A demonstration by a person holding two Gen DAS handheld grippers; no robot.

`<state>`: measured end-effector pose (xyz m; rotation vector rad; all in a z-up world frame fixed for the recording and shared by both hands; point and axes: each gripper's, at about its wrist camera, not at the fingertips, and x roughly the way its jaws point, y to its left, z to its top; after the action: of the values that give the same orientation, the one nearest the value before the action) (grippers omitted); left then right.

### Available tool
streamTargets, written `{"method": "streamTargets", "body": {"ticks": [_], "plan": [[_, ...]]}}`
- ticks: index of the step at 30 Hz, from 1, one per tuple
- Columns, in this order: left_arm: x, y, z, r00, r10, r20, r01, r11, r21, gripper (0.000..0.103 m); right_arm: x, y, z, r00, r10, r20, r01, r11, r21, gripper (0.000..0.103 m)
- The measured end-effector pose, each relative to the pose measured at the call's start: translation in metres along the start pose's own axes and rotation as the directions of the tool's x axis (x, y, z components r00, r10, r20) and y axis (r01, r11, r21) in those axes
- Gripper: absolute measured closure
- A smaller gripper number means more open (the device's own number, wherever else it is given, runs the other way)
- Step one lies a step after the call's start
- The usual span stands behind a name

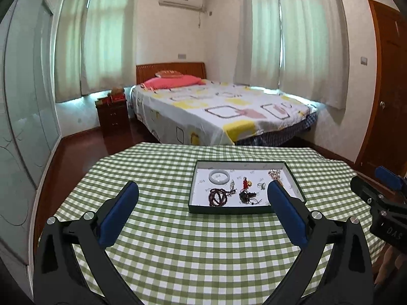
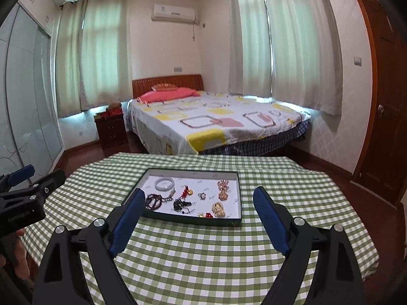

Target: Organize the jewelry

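Observation:
A dark-rimmed tray [image 1: 230, 209] with a white floor sits on the green checked table [image 1: 178, 241]; it also shows in the right wrist view [image 2: 193, 220]. In it lie a pale bangle [image 1: 219, 177], a dark bead bracelet [image 1: 217, 197], a red charm [image 1: 245, 183], a ring [image 1: 261, 185] and gold pieces [image 2: 222, 189]. My left gripper [image 1: 203, 188] is open and empty above the table, short of the tray. My right gripper [image 2: 199, 194] is open and empty near the tray's front edge.
A bed [image 1: 221, 109] with a patterned sheet stands behind the table. A dark nightstand [image 1: 113, 117] is left of it. A glass wardrobe [image 1: 23, 117] lines the left wall and a wooden door [image 1: 384, 89] the right.

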<state>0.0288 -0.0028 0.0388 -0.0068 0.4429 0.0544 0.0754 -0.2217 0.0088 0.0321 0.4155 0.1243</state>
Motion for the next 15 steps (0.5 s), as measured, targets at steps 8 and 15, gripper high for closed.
{"method": "streamTargets", "body": {"ticks": [8, 15], "plan": [[-0.044, 0.015, -0.002, 0.999, 0.005, 0.051, -0.004, 1.000, -0.026, 0.004, -0.043, 0.006, 0.004, 0.997, 0.017, 0.081, -0.017, 1.000, -0.009, 0.019], [-0.062, 0.020, -0.004, 0.997, 0.005, 0.074, -0.003, 1.000, -0.030, 0.004, -0.054, 0.010, 0.003, 0.994, 0.024, 0.106, -0.023, 1.000, -0.016, 0.018]]}}
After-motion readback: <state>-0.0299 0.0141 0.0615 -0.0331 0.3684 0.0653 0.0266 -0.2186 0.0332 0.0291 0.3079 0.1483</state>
